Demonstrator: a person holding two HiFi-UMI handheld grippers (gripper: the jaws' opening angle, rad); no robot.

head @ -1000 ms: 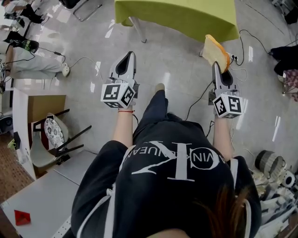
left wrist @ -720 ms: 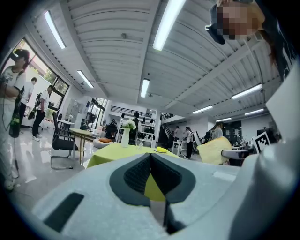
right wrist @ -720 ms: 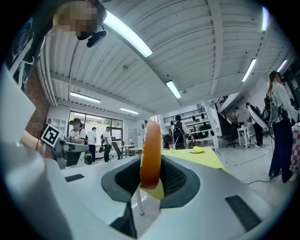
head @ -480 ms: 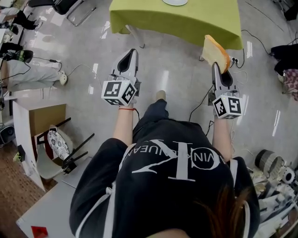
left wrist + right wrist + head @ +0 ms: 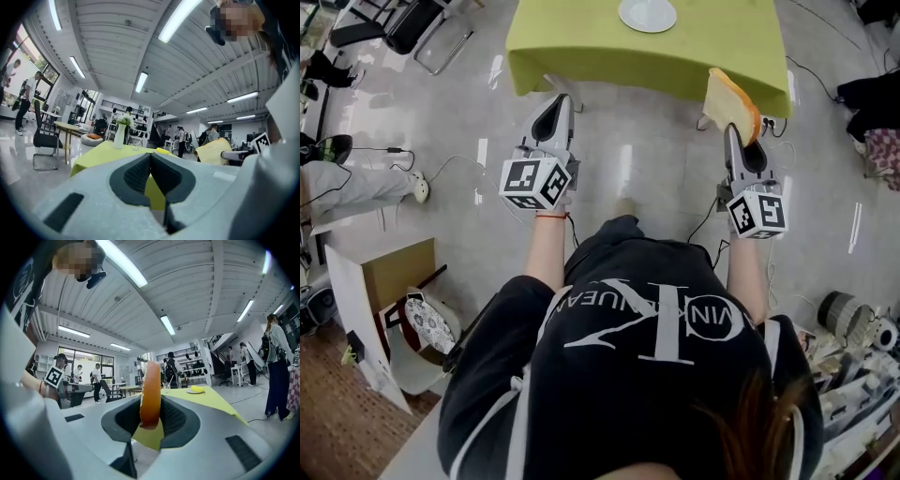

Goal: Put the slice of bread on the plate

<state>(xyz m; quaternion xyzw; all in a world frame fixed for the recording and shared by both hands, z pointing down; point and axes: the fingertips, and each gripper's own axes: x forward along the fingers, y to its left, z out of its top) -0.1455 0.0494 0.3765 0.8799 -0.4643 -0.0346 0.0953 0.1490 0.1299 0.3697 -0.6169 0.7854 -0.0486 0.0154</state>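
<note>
We look steeply down on a glossy grey tiled floor (image 5: 656, 178) that fills most of the head view. The person's black printed shirt (image 5: 647, 375) takes up the lower centre of the frame, with both forearms reaching towards the top of the frame.

Along the top edge stands a table draped in a lime-green cloth (image 5: 581, 47). Both grippers point level at its near edge, and their tips lie just short of it.

The left gripper (image 5: 554, 103), a grey two-jaw claw with a cube of square markers, sits in the upper centre-left of the head view. In the left gripper view its dark ribbed pads meet at the tips (image 5: 151, 157). Only a narrow wedge of green cloth shows through further back, and we see nothing between the jaws.

The right gripper (image 5: 733, 131), of the same build, sits in the upper right. In the right gripper view its jaws (image 5: 152, 420) are partly closed, with the pads pressing on either face of the slice of bread with a pale crumb and an orange-brown crust (image 5: 151, 390).

In the head view the slice (image 5: 729, 101) stands on edge above the jaw tips. It overlaps the table's lower right corner in the frame and is not on the plate.

The round white plate (image 5: 647, 13) lies on the cloth at the top centre, well apart from the bread and to its upper left.

In the left gripper view, a white vase holding flowers (image 5: 120, 133) appears to stand on the green cloth, left of centre.
</note>
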